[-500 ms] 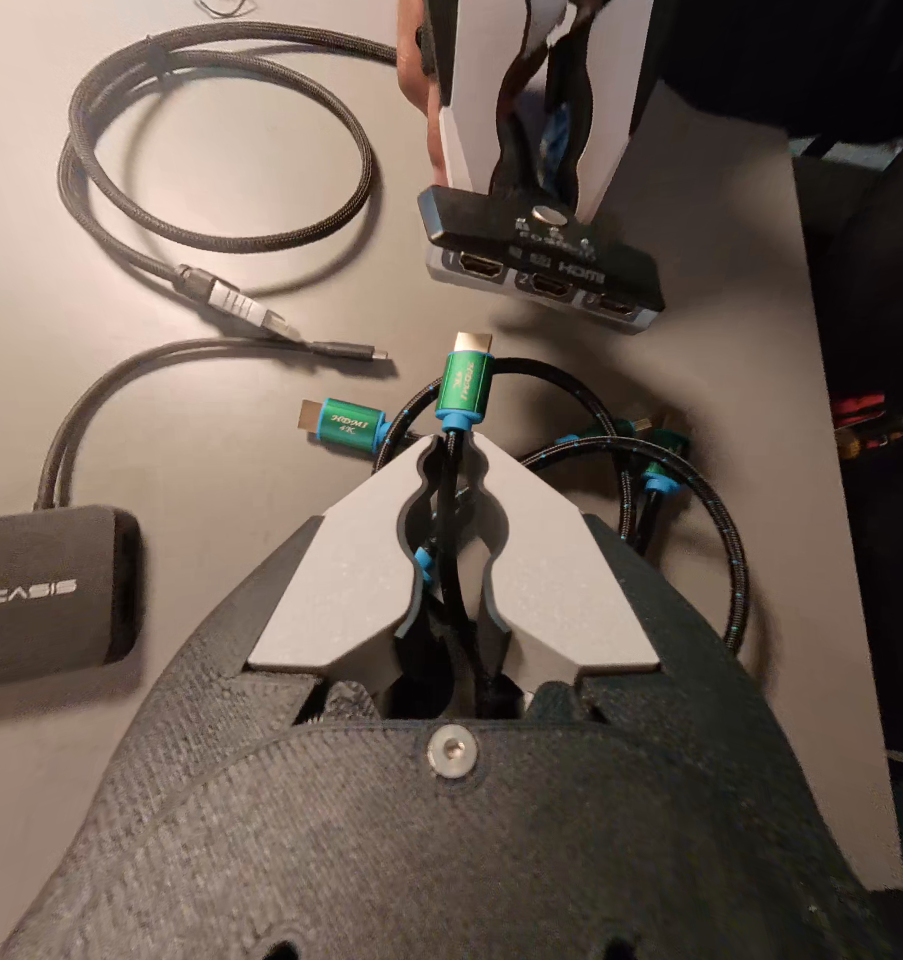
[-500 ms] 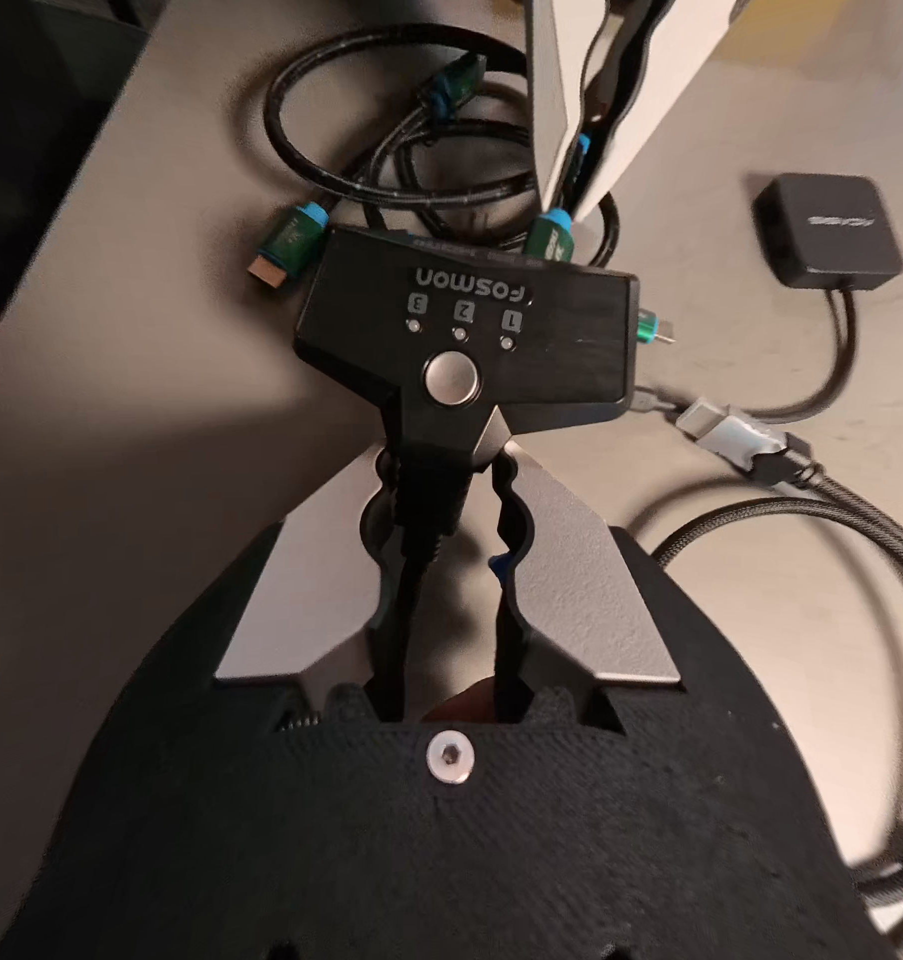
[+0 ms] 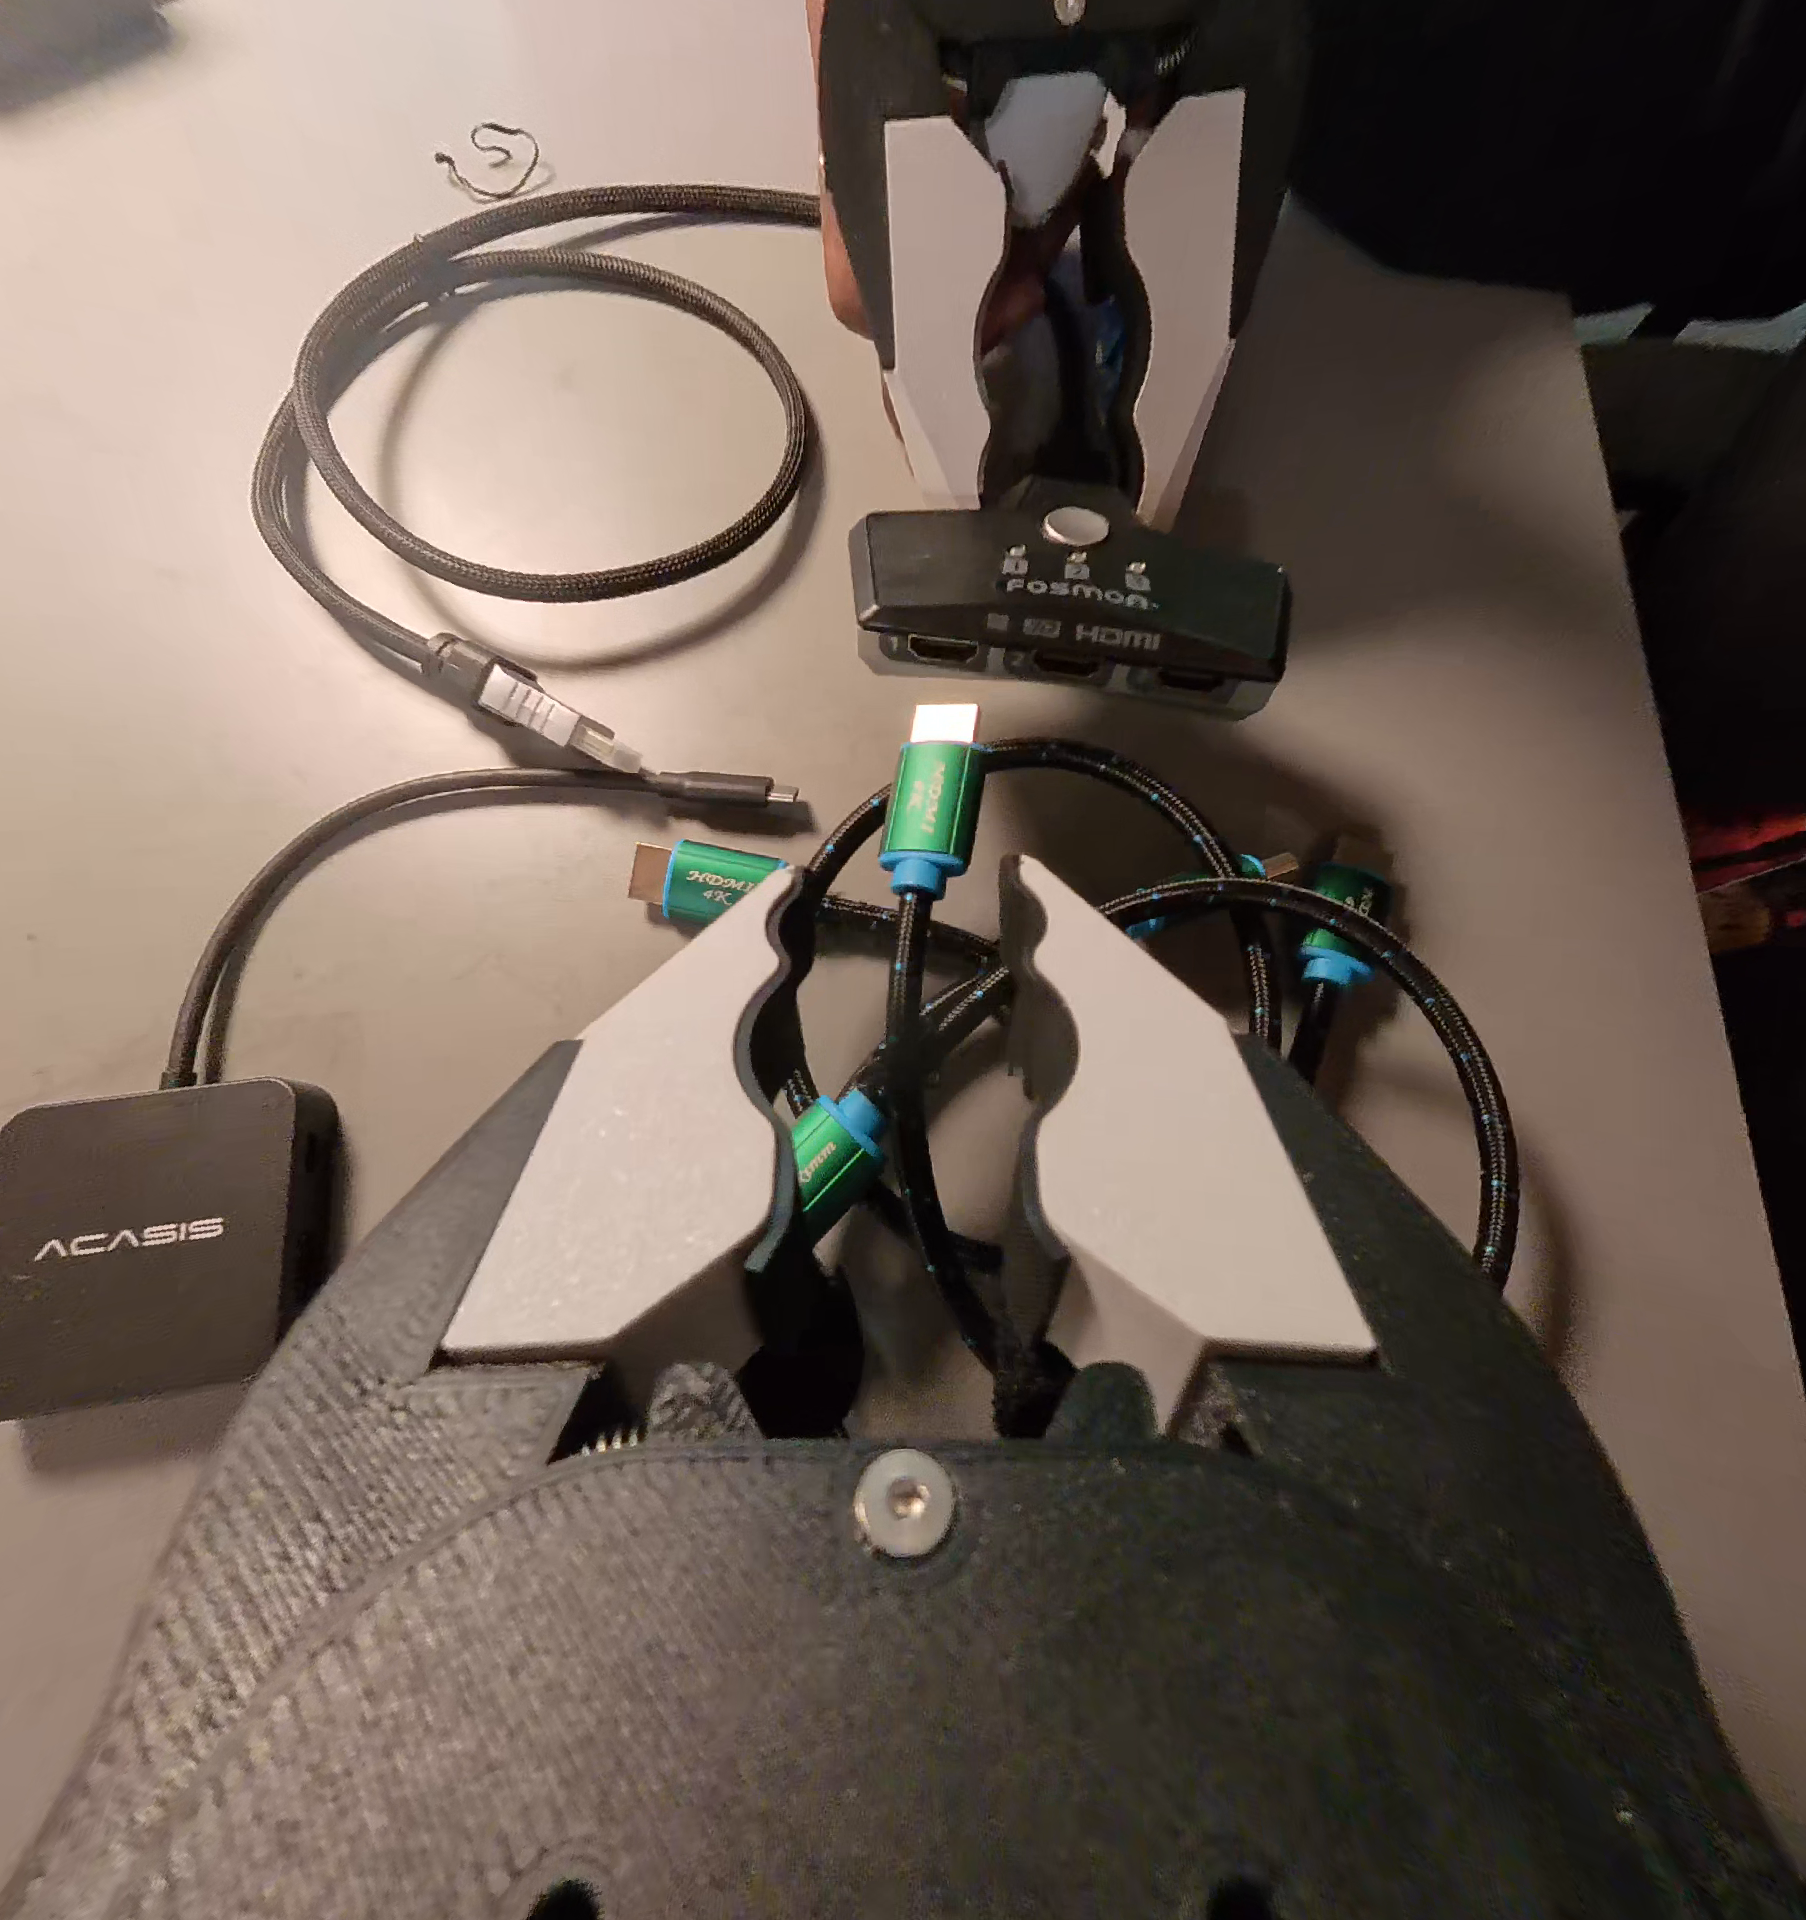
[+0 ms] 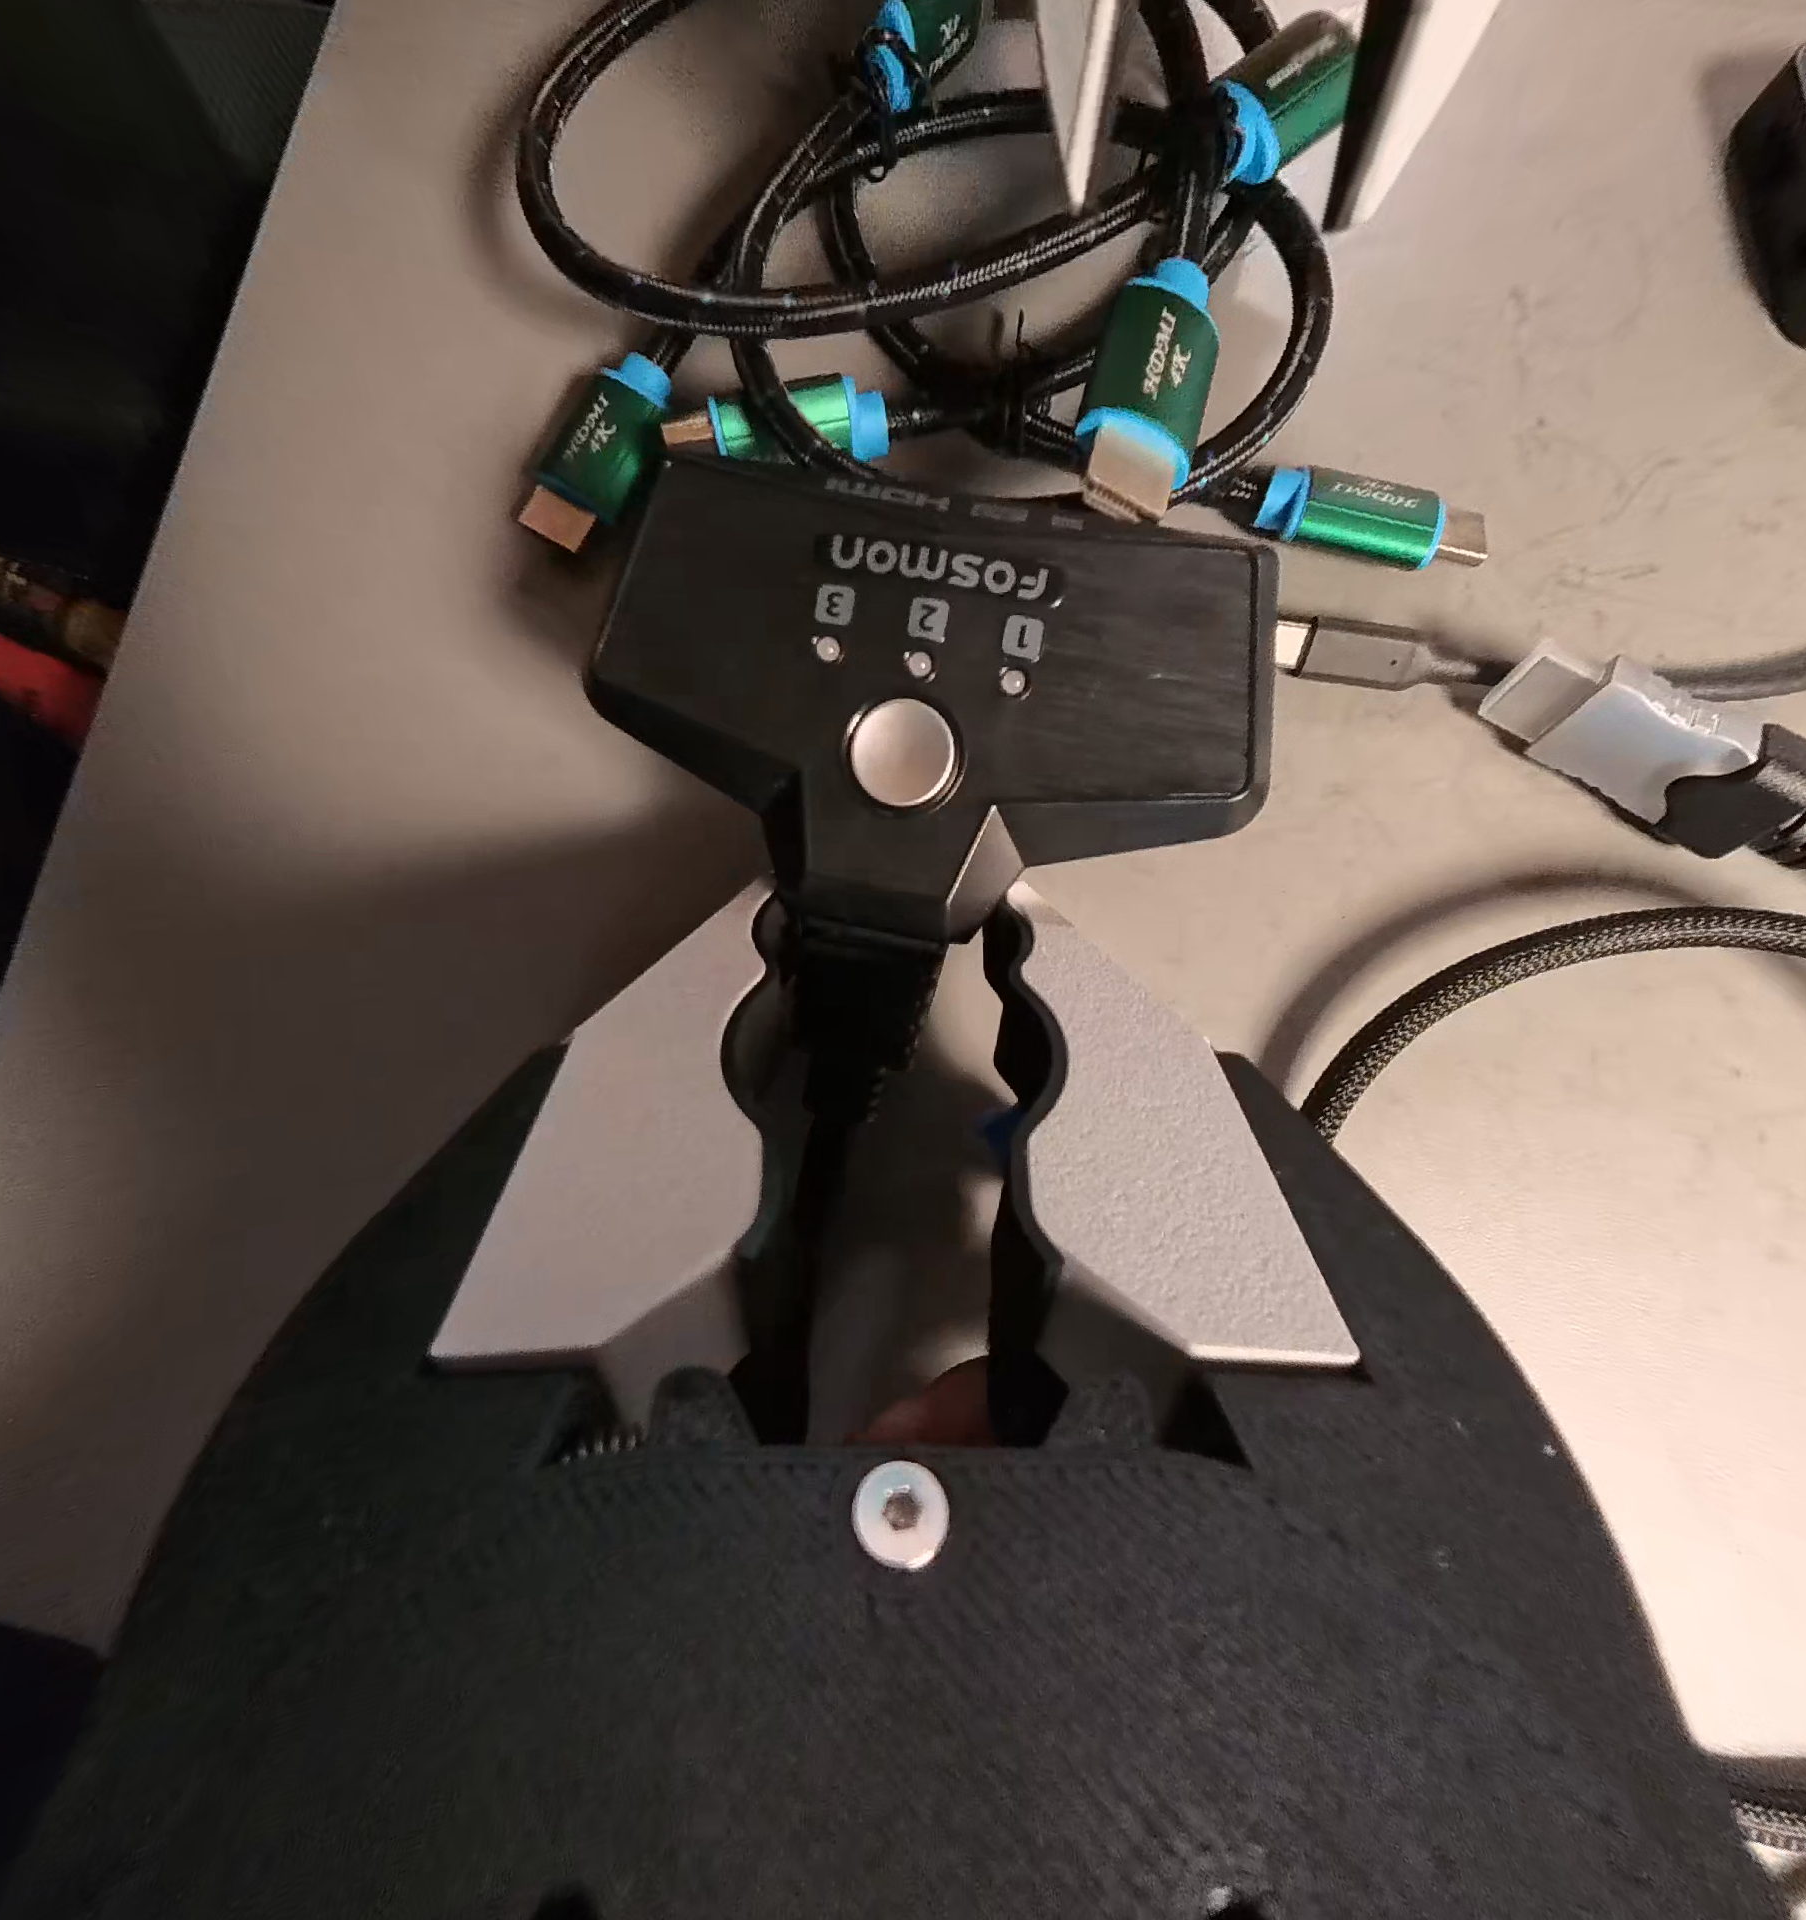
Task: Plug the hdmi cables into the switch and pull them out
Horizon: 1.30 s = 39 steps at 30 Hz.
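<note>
We see the switch [image 4: 940,665] on the desk [image 3: 203,468], pinched by its tail in our right gripper [image 4: 883,914]. One green plug [image 3: 930,805] lies just short of the first of three ports. Our left gripper [image 3: 904,883] is spread around its cable, gripping nothing. We should clamp the plug body, square it, then push straight. We count six green plugs among the braided cables.

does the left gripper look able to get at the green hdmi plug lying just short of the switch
Probably yes. The left gripper is open, and the green HDMI plug lies loose just ahead of its fingertips, with its cable running back between the fingers. Nothing lies over it; the switch sits beyond.
</note>
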### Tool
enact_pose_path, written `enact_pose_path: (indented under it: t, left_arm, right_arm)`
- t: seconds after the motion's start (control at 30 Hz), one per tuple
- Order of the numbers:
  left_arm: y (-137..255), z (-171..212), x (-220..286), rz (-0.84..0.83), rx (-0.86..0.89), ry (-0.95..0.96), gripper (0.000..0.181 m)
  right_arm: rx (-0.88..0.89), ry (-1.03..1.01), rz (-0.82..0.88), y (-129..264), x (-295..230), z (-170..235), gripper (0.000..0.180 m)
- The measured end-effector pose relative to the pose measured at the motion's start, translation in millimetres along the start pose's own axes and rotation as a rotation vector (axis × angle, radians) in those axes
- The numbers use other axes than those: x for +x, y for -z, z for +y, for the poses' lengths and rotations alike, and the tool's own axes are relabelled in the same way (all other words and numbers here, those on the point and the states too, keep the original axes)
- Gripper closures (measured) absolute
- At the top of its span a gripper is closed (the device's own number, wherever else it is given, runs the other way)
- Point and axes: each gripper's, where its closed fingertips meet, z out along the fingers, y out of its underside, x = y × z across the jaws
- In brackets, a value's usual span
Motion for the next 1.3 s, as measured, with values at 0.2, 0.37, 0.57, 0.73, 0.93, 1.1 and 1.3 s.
enact_pose_path:
  t: [0.2, 0.37, 0.57, 0.73, 0.93, 1.1, 1.3]
  left_arm:
    - [-15.7, 8.1, 2.1, 0.092, -0.034, 0.085, 0.142]
    - [-23.1, 6.1, 6.6, 0.090, -0.039, 0.042, 0.158]
    - [-24.2, -2.9, -1.0, -0.021, -0.021, -0.094, 0.160]
    - [-25.7, -12.9, -5.0, -0.159, -0.061, -0.254, 0.160]
    - [-30.3, -11.2, -7.7, -0.289, -0.185, -0.425, 0.160]
    - [-32.2, -9.5, -6.6, -0.333, -0.253, -0.499, 0.161]
    - [-32.5, -6.9, -2.8, -0.354, -0.318, -0.584, 0.160]
  right_arm:
    - [-0.001, 0.000, 0.001, -0.4, 0.3, -0.4, 0.142]
    - [0.000, -0.016, -0.012, 0.0, -0.9, -0.5, 0.142]
    - [-0.008, -0.049, -0.032, 3.7, -2.4, 2.3, 0.143]
    - [-0.014, -0.063, -0.043, 5.4, -4.0, 3.8, 0.143]
    - [-0.019, -0.072, -0.045, 6.8, -4.0, 5.1, 0.143]
    - [-0.030, -0.074, -0.045, 7.7, -5.1, 5.8, 0.144]
    - [-0.046, -0.064, -0.055, 7.3, -9.2, 5.2, 0.144]
